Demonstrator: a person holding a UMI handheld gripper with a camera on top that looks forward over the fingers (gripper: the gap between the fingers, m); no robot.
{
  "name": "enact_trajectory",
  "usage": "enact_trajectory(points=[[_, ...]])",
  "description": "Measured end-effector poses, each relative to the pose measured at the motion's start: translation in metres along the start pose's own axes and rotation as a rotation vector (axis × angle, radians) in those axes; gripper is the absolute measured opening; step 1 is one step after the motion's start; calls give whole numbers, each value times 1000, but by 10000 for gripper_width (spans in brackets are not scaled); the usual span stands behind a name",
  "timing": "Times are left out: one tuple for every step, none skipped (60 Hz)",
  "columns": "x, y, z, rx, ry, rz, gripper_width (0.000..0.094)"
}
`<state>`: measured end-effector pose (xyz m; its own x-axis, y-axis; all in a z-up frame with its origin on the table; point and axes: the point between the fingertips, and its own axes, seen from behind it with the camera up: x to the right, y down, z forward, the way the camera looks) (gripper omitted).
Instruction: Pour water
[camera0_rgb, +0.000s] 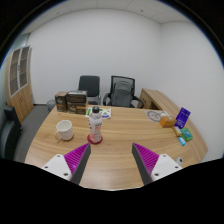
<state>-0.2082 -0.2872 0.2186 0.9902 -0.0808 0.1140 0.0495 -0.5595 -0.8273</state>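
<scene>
A clear water bottle (97, 126) with a red band and a white cap stands upright on the wooden table (120, 130), just beyond my fingers and nearer the left one. A white cup (65, 128) sits on the table to the bottle's left. My gripper (112, 160) hovers over the near part of the table, open, with only bare wood between the magenta pads (77, 156). It touches neither the bottle nor the cup.
Cardboard boxes (71, 100) stand at the table's far left. Two office chairs (108, 92) are behind the table. At the right lie an orange object (153, 116), a purple box (183, 118) and small items. A wooden cabinet (19, 80) stands at the left wall.
</scene>
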Motion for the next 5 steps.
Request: enact_trajectory(points=[[0,0,0,1,-1,2,858],[0,0,1,1,0,3,856],[0,0,1,0,2,2,857],[1,0,1,0,5,0,857],[1,0,1,1,7,-2,857]])
